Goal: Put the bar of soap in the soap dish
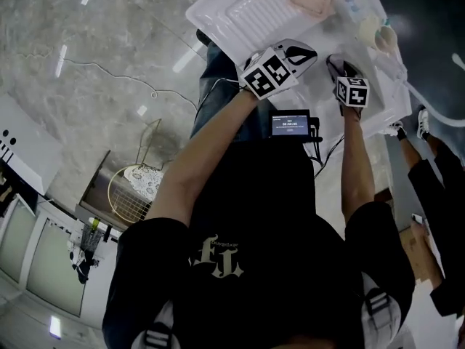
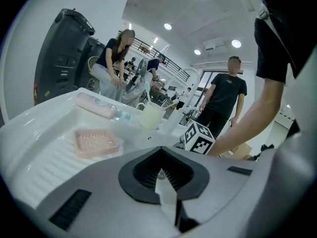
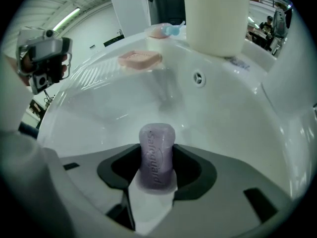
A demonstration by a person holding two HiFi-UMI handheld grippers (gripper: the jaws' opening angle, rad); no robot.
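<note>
Fingers (image 3: 148, 207) of the right gripper (image 3: 156, 175) clamp the soap (image 3: 156, 152), a rounded lilac bar embossed Safeguard; the left gripper's (image 2: 161, 176) are pressed together, empty.

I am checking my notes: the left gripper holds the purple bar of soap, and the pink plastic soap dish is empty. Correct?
Not quite: the right gripper holds the purple bar of soap, as the right gripper view shows. The pink plastic soap dish is empty.

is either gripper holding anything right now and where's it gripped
The right gripper holds the purple soap bar, clamped across its sides at one end, the other end sticking out past the jaws. The left gripper holds nothing.
</note>
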